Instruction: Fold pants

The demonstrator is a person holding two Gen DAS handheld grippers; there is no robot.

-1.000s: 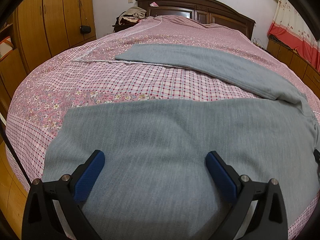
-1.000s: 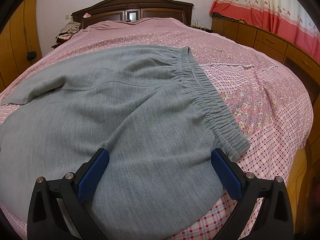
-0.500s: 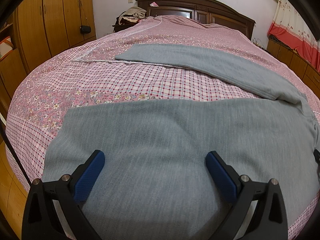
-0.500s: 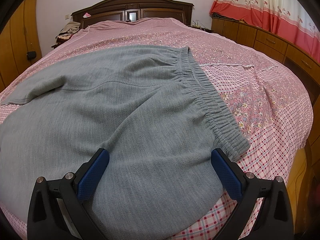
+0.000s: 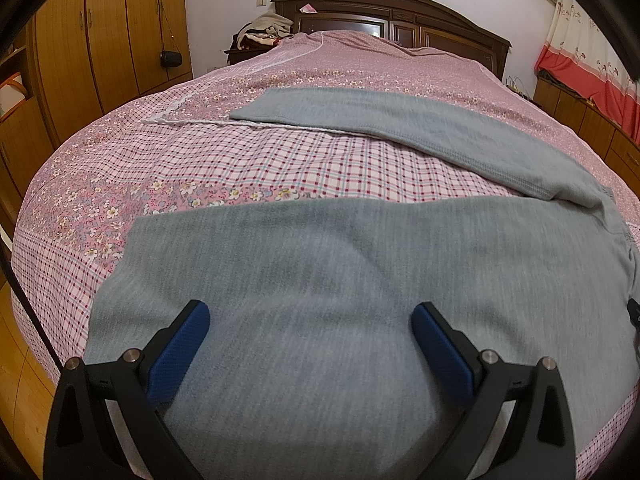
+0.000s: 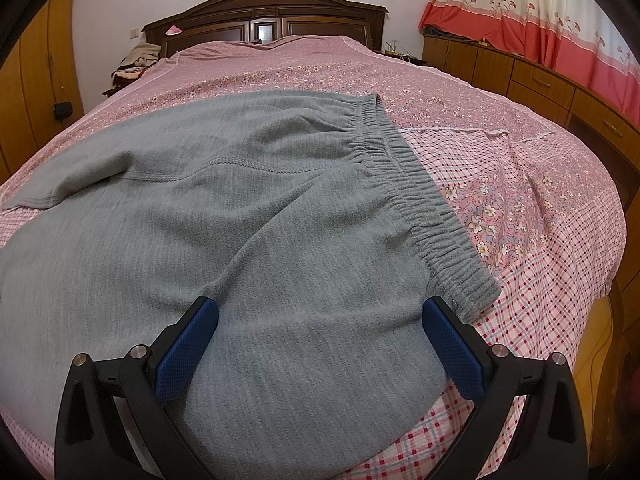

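1. A pair of soft grey knitted pants (image 5: 320,264) lay spread flat on a wide bed covered in a pink floral and checked bedspread (image 5: 132,168).
2. In the left wrist view, one grey trouser leg filled the foreground nearest the camera, running across the foot end of the bed.
3. The other trouser leg (image 5: 400,120) lay farther up the bed toward the dark wooden headboard (image 5: 400,16), angling away from the near leg, with a strip of checked bedspread showing between the two.
4. The left gripper (image 5: 310,332), black with blue textured pads, hung over the near leg with its two fingers spread wide; no cloth was pinched between them.
5. In the right wrist view, the gathered elastic waistband (image 6: 420,200) of the pants ran from near the bed's middle down toward the right foot corner.
6. The right gripper (image 6: 320,328), black with blue pads, sat over the seat of the pants with its fingers also spread wide, gripping nothing; its right finger was just beside the near end of the waistband.
7. Beside the headboard, a heap of loose clothes (image 5: 260,30) rested on a low stand.
8. Orange-brown wooden wardrobes (image 5: 100,40) stood on the left side of the bed, and red and cream floral curtains (image 6: 540,20) hung above low wooden cabinets (image 6: 520,76) on the right side.
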